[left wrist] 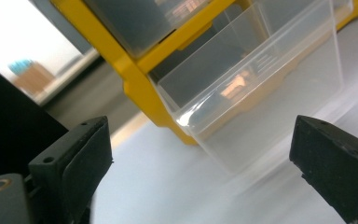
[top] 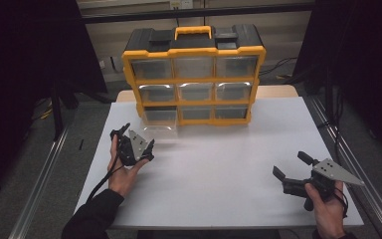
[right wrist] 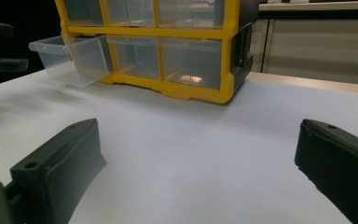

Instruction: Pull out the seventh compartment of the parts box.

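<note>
A yellow and black organizer case (top: 194, 74) with clear drawers stands upright at the back of the white table (top: 219, 169). Its bottom-left drawer (top: 158, 128) is pulled out toward me; it looks empty in the left gripper view (left wrist: 256, 102) and in the right gripper view (right wrist: 70, 58). My left gripper (top: 121, 133) is open, just in front and left of that drawer, apart from it. My right gripper (top: 291, 165) is open near the table's front right, jaws pointing left, nothing between them.
The organizer has a yellow carry handle (top: 193, 32) on top. Metal rails (top: 45, 169) run along both sides of the table. Dark curtains and cables lie behind. The white sheet between the grippers is bare.
</note>
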`<state>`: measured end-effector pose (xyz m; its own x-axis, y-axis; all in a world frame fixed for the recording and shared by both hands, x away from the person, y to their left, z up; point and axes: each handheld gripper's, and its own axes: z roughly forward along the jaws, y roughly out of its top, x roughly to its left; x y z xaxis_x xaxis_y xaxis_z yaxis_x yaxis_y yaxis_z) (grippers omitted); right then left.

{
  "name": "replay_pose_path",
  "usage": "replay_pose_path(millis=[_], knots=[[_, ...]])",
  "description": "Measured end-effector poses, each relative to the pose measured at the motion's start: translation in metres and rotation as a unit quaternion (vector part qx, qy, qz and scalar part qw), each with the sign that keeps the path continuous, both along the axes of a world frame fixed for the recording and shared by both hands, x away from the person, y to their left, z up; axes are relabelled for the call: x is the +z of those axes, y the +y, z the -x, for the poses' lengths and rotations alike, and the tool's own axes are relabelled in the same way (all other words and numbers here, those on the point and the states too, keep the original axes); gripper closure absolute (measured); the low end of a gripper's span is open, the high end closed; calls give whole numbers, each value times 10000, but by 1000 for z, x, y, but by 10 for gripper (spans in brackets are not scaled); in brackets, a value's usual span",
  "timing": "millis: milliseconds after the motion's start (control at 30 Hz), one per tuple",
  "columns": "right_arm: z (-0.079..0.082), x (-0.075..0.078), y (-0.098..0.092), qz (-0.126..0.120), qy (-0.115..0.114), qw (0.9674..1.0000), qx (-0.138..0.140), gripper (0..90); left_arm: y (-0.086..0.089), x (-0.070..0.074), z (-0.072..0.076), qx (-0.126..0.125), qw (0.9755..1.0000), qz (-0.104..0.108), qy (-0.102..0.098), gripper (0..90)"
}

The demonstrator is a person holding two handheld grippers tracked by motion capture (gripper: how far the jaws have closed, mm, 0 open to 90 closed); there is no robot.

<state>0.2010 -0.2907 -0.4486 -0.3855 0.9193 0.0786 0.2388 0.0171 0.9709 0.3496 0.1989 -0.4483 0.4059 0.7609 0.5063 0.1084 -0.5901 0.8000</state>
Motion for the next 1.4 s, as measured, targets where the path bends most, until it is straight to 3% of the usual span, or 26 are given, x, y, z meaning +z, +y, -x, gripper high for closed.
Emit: replay_pose_path(millis=[133, 233, 267, 333, 400, 433, 500, 533, 567, 667, 733, 767, 800, 900, 933, 967, 1033, 1100, 1200, 1233, 1267, 1333, 1367, 1400], knots=[[0, 0, 0, 2, -7, 10000, -7, 2, 3, 3, -1, 43, 9966, 633, 519, 36], [0, 0, 0, 4, -2, 10000, -3, 2, 4, 4, -2, 54, 9935, 876, 719, 37], [0, 0, 0, 5, -1, 10000, 1, 2, 5, 5, -2, 21, 9910, 1035, 845, 39], [0, 0, 0, 9, 0, 10000, 4, 2, 6, 6, -1, 80, 9834, 1453, 1085, 42], [0, 0, 0, -4, 4, 10000, -3, 2, 7, 7, 1, 100, 9770, 1727, 1248, 49], [1, 0, 0, 2, 14, 10000, 24, 3, 7, 7, 1, 126, 9747, 1844, 1257, 54], [1, 0, 0, -1, 13, 10000, 43, 3, 9, 7, 4, 145, 9747, 1826, 1284, 57], [1, 0, 0, 1, 12, 10000, 41, 3, 11, 7, 5, 122, 9711, 1948, 1374, 58], [1, 0, 0, 9, 7, 10000, 50, 3, 12, 8, 7, 124, 9690, 2055, 1363, 58], [1, 0, 0, 9, 2, 10000, 62, 3, 12, 9, 14, -37, 9748, 1899, 1167, 48], [1, 0, 0, -2, 1, 10000, 47, 3, 12, 7, 18, -250, 9801, 1710, 976, 39], [1, 0, 0, 2, -5, 10000, 47, 3, 12, 5, 21, -235, 9805, 1769, 827, 57], [1, 0, 0, -14, 3, 10000, 48, 3, 13, 4, 24, -181, 9794, 1863, 754, 58], [1, 0, 0, -11, 3, 10000, 50, 3, 22, 5, 30, -190, 9718, 2188, 856, 54], [1, 0, 0, -7, -2, 10000, 41, 3, 25, 4, 32, -168, 9704, 2247, 867, 54], [1, 0, 0, -1, 3, 10000, 62, 3, 28, 4, 34, -89, 9725, 2156, 876, 52], [1, 0, 1, 3, 9, 10000, 58, 3, 33, 4, 37, -77, 9676, 2350, 919, 48], [1, 0, 1, 0, 9, 10000, 59, 3, 39, 5, 39, -117, 9663, 2405, 913, 47], [1, 0, 1, 1, 13, 10000, 55, 4, 44, 4, 45, -103, 9622, 2572, 893, 46], [1, 0, 1, 2, 14, 10000, 56, 3, 48, 5, 47, -108, 9645, 2477, 913, 45], [1, 0, 1, -1, 16, 10000, 57, 4, 49, 5, 48, -109, 9636, 2508, 914, 45], [1, 0, 1, 0, 20, 10000, 60, 4, 51, 5, 52, -130, 9643, 2493, 888, 45], [1, 0, 0, -2, 21, 10000, 57, 4, 53, 6, 54, -117, 9659, 2435, 866, 45], [1, 0, 0, 4, 17, 10000, 54, 4, 53, 6, 57, -145, 9655, 2449, 875, 45]])
